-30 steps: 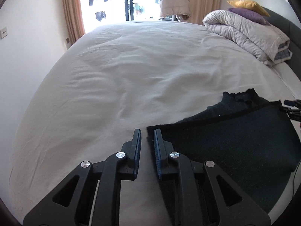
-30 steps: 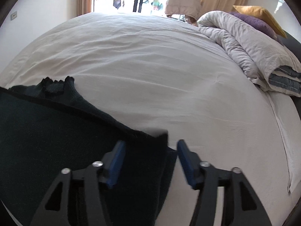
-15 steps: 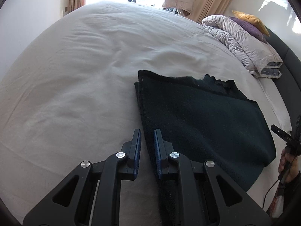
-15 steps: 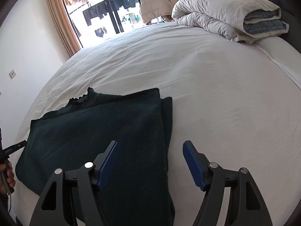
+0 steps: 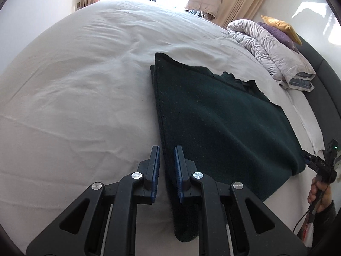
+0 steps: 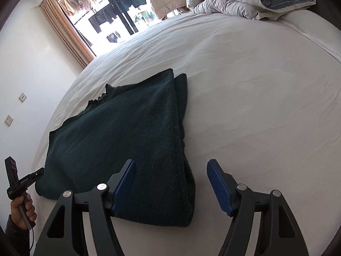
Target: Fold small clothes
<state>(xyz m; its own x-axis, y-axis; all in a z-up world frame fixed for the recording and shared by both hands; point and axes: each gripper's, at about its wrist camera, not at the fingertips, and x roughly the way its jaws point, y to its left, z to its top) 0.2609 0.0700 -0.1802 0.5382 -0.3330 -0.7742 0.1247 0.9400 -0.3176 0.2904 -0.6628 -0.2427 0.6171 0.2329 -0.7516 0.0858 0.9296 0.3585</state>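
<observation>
A dark green knit garment (image 5: 223, 123) lies flat on the white bed sheet (image 5: 74, 106), doubled over, with a frilled edge at its far side. My left gripper (image 5: 166, 164) hovers over its near left edge. Its jaws are shut to a thin slit and hold nothing; the cloth's edge shows through the slit, on the bed below. Seen from the right wrist, the garment (image 6: 127, 132) reaches under my right gripper (image 6: 172, 181). Those jaws are closing but still wide, and the pads (image 6: 219, 183) touch no cloth. Each view shows the other gripper (image 6: 21, 181) in a hand.
A folded grey duvet (image 5: 272, 57) with a purple pillow (image 5: 277, 35) and a yellow pillow (image 5: 281, 26) sits at the head of the bed, against a dark headboard (image 5: 319, 89). A bright window with curtains (image 6: 70, 36) is beyond the bed's far edge.
Both grippers have drawn back from the garment's far corners to its near edge. The cloth has dropped flat onto the sheet. The right jaws have narrowed a little.
</observation>
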